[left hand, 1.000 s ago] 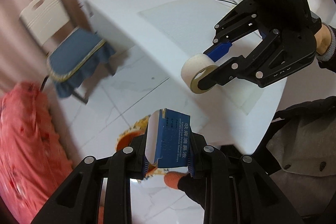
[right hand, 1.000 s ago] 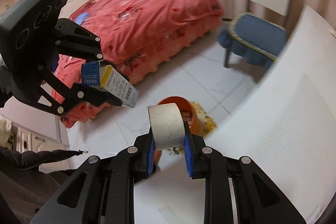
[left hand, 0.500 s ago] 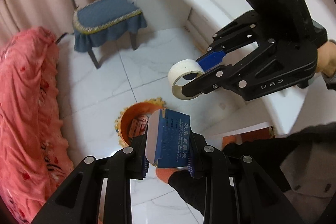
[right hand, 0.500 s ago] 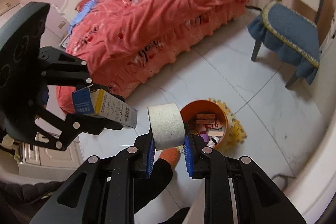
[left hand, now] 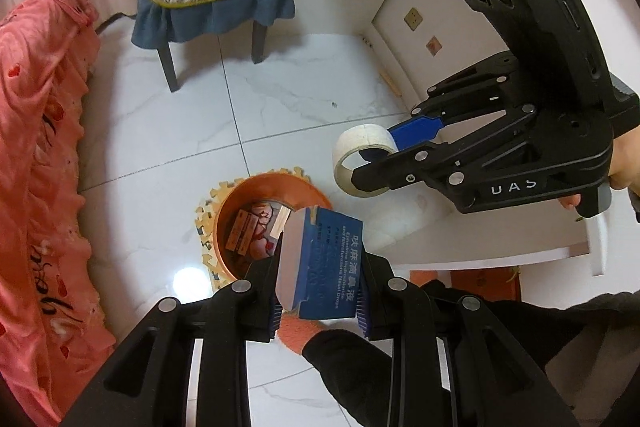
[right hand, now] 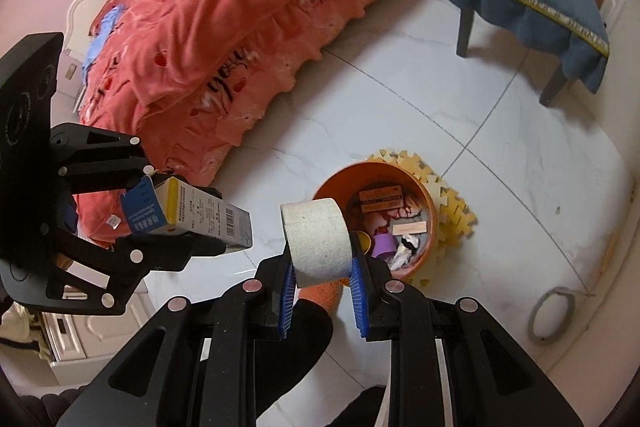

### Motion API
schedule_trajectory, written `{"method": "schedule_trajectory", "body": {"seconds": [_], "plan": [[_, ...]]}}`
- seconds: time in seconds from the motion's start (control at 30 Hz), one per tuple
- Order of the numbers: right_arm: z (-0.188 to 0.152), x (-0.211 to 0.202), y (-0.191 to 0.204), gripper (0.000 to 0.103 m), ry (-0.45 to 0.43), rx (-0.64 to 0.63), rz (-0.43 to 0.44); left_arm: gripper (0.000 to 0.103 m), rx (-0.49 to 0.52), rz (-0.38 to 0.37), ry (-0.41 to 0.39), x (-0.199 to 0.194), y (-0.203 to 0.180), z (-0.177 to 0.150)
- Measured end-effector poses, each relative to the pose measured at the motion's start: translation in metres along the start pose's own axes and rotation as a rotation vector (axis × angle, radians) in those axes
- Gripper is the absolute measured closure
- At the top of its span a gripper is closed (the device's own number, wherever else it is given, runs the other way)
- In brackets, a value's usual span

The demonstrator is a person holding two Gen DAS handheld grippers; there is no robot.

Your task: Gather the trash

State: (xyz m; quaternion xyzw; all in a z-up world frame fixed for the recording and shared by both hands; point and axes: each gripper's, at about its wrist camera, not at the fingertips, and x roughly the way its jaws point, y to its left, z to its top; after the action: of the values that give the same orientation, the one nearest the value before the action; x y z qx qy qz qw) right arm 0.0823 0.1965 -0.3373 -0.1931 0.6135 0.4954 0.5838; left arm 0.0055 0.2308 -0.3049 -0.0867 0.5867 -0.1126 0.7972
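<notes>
The left claw (left hand: 320, 297) clamps a light, crushable medicine box (left hand: 326, 267) by its flat sides, while the right claw (right hand: 322, 277) pinches a stiff tape roll (right hand: 318, 241) across its rim.

Both tools are matte black plastic. The left gripper (left hand: 320, 301) has silver round screw heads and blue ribbed pads. The right gripper (left hand: 374, 163) bears white lettering and a lit green light. The person wears dark sleeves and an orange slipper (left hand: 298, 333).
</notes>
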Motion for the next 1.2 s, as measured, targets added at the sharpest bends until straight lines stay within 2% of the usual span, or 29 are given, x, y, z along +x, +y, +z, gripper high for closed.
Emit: {"method": "schedule_trajectory", "body": {"seconds": [0.07,0.13,0.17,0.2,0.23,0.37,0.53,0.73,0.87,1.0,1.07,1.1,1.13,1.2], "plan": [[0.002,0.011,-0.007,0.077,0.007,0.021,0.002,0.074,-0.002,-0.003,0.003,0.005,0.003,0.0],[0.002,0.018,-0.01,0.075,0.012,0.032,0.002,0.065,0.003,0.004,0.003,0.01,0.006,0.0],[0.003,0.023,-0.012,0.073,0.017,0.039,0.002,0.052,0.007,0.017,0.005,0.012,0.007,0.001],[0.004,0.028,-0.014,0.064,0.019,0.045,0.004,0.041,0.005,0.04,0.007,0.015,0.009,0.002],[0.004,0.03,-0.016,0.053,0.019,0.05,0.001,0.038,0.002,0.051,0.007,0.015,0.009,0.0],[0.003,0.036,-0.022,0.052,0.021,0.085,0.001,0.038,-0.017,0.041,0.012,0.019,0.014,0.002],[0.0,0.019,-0.018,0.052,0.005,0.068,0.007,0.038,-0.005,0.044,0.013,0.011,0.006,0.003],[-0.003,-0.025,-0.01,0.047,-0.05,0.044,0.009,0.038,0.005,0.08,-0.025,-0.012,-0.013,0.014],[-0.007,-0.071,-0.004,0.046,-0.117,0.025,-0.001,0.038,0.034,0.142,-0.073,-0.039,-0.035,0.026],[-0.018,-0.124,0.0,0.04,-0.2,0.027,-0.011,0.038,0.038,0.182,-0.129,-0.067,-0.06,0.035],[-0.028,-0.158,0.002,0.035,-0.257,0.033,-0.03,0.035,0.035,0.204,-0.176,-0.087,-0.076,0.039],[-0.031,-0.17,0.001,0.028,-0.279,0.035,-0.035,0.027,0.033,0.214,-0.195,-0.095,-0.083,0.041],[-0.036,-0.186,0.001,0.019,-0.308,0.041,-0.046,0.023,0.023,0.239,-0.226,-0.107,-0.094,0.043],[-0.05,-0.222,0.003,0.008,-0.392,0.062,-0.107,0.019,0.005,0.256,-0.265,-0.12,-0.108,0.046]]}}
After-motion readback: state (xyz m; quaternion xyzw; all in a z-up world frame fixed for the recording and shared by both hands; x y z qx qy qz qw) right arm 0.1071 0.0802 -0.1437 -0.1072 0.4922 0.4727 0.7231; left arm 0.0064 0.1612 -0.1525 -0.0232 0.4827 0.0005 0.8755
